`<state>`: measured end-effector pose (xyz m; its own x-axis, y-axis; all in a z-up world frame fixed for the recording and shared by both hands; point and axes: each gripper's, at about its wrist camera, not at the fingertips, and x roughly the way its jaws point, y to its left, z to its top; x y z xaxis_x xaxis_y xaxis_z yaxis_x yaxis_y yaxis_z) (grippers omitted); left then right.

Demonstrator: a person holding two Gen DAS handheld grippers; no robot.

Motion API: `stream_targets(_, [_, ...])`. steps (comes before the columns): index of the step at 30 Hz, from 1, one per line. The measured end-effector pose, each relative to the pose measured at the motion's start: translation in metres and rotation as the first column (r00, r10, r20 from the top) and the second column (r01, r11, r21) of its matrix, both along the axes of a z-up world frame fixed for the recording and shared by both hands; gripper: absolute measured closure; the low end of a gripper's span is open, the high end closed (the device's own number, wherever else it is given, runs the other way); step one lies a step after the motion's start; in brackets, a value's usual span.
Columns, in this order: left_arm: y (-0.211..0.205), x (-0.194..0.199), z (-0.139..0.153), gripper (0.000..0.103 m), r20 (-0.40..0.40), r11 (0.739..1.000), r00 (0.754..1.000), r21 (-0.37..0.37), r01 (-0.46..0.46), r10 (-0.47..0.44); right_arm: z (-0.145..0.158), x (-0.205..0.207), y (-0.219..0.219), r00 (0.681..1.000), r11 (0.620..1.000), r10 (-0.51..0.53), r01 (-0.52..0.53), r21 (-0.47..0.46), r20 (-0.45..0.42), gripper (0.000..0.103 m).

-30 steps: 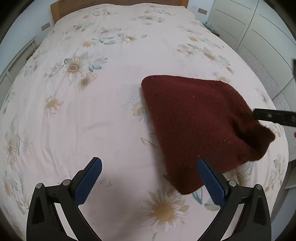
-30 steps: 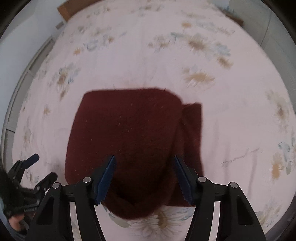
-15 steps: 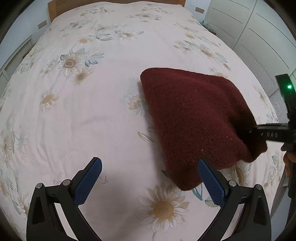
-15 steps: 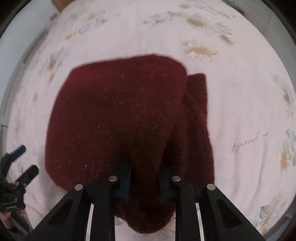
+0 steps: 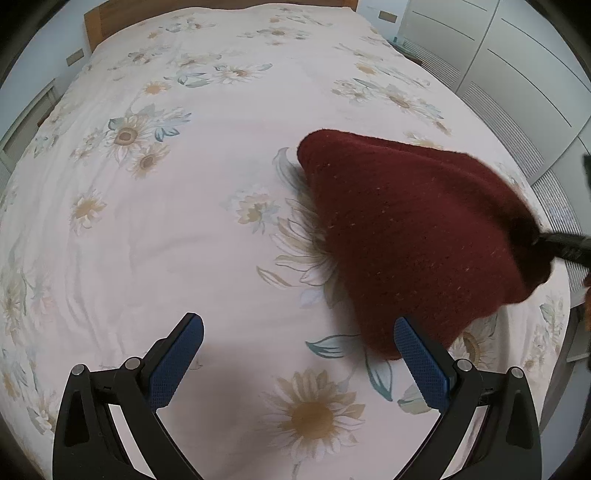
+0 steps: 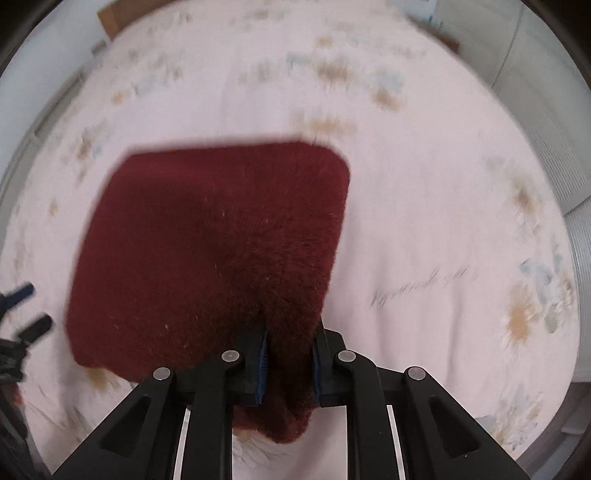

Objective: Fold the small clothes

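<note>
Maroon knitted garment, woolly and flecked with pale specks, lies on the bed, and its near edge is pinched up between the jaws of the right gripper, whose blue pads are pressed close together on a thick bunch of the knit. A tongue of the fabric hangs below the jaws toward the camera. Beyond the grip the garment spreads out as a rough rectangle with a rounded far right corner, draped from the lifted edge down to the bedspread.

From the left wrist view, the left gripper hangs over the near part of the bed with its jaws wide apart and nothing between them; its right pad sits just beside the garment's near corner without clear contact. Printed daisies and leaves cover the pale pink bedspread. At the right edge of that view the dark tip of the right gripper meets the raised fabric. Farther back stands a wooden headboard, and along the far right, white wardrobe doors.
</note>
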<state>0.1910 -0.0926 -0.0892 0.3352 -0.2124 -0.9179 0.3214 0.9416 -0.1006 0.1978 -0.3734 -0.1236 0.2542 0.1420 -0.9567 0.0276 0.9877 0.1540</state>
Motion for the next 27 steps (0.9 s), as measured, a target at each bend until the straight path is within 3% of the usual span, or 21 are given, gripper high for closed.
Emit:
stream_targets(3, [-0.005,-0.002,-0.001,0.001,0.000,1.000,1.000,0.005,0.012,-0.012,-0.017,-0.004,-0.003,0.999,0.999,-0.028,0.029,0.033,-0.019,0.077])
stream_targets(5, [-0.008,-0.003,-0.002,0.001,0.010,1.000,1.000,0.014,0.023,-0.023,-0.018,-0.006,-0.007,0.999,0.998,-0.053,0.053,0.032,-0.011,0.067])
stream_targets(7, [-0.010,-0.002,-0.002,0.001,0.019,0.999,0.999,0.031,0.031,-0.032,-0.015,-0.007,-0.009,0.999,0.999,-0.052,0.052,0.014,-0.006,0.051])
stream_targets(9, [-0.012,0.000,-0.004,0.001,0.015,0.999,0.999,0.037,0.031,-0.031,-0.011,-0.007,-0.011,0.999,0.999,-0.052,0.052,-0.007,-0.005,0.044])
stream_targets(16, [-0.017,0.010,0.000,0.001,0.015,0.999,0.999,0.021,0.032,-0.032,0.003,-0.008,-0.012,0.999,0.999,-0.043,0.043,-0.002,0.010,0.025])
stream_targets(22, [-0.038,0.034,0.009,0.001,0.003,0.999,0.999,0.009,0.045,-0.045,0.026,-0.001,-0.007,0.997,0.999,-0.048,0.046,0.025,0.068,0.018])
stream_targets(27, [-0.064,0.062,0.008,0.001,-0.028,1.000,0.999,-0.002,0.020,-0.020,0.026,0.016,0.001,0.997,0.997,-0.047,0.044,0.059,0.059,0.016])
